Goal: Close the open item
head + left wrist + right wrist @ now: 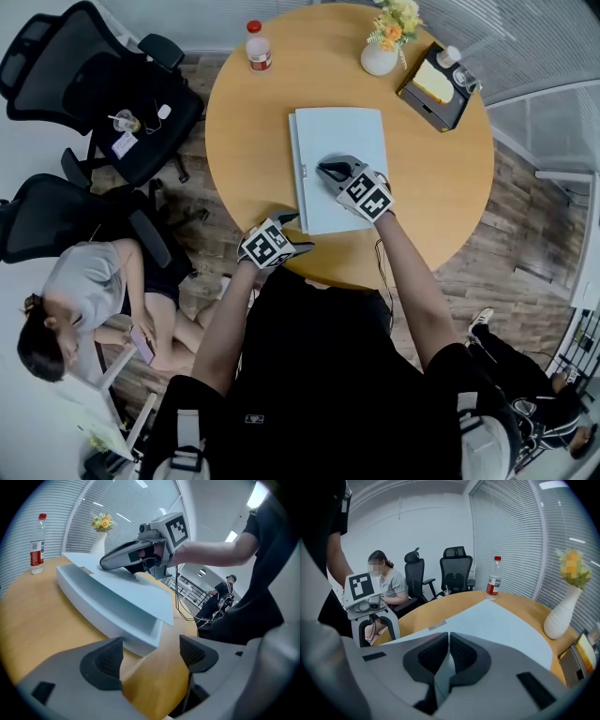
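Observation:
A pale blue file box [342,131] lies flat on the round wooden table [450,178]. In the left gripper view its lid [136,590] hangs a little above the tray [108,616], with a gap at the near end. My right gripper [328,171] is shut, nothing between its pads, and lies on top of the lid [497,625]; its tips [447,651] press on the lid's surface. My left gripper [152,656] is open over the table's near edge, just short of the box's corner, holding nothing. It shows at the rim [296,229] in the head view.
A red-capped water bottle [257,45], a white vase of flowers [382,52] and a black tray [436,86] stand along the far side. Black office chairs [94,84] and a seated person [94,281] are left of the table.

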Available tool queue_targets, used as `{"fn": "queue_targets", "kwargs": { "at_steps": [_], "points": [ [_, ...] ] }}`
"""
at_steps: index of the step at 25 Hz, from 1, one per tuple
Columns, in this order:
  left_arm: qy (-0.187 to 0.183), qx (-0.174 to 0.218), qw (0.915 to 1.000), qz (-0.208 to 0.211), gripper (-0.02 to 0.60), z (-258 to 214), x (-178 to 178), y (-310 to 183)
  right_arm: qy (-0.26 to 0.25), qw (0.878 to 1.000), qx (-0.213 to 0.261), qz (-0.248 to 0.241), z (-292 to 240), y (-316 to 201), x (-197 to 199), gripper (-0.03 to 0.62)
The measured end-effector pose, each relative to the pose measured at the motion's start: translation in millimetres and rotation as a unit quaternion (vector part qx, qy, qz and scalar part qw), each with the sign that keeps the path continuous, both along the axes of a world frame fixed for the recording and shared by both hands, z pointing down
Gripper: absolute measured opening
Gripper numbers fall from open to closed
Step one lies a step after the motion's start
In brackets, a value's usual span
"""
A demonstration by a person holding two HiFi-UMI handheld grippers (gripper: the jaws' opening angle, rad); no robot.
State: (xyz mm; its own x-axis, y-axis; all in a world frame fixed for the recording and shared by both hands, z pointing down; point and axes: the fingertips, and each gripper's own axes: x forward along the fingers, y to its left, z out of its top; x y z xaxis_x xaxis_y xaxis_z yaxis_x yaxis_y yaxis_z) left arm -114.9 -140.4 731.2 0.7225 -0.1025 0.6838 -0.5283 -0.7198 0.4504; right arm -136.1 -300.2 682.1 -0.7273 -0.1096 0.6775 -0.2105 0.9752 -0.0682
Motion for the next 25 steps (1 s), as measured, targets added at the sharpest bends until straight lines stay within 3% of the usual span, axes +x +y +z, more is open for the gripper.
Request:
{"fn": "queue_targets", "kwargs": {
  "at_steps": [25],
  "points": [
    [-0.001,-0.003,1.0,0.009,0.37,0.9,2.0,0.4,0.077,0.995,0.04,-0.042,29.7,11.9,-7.8,0.008]
  ]
}}
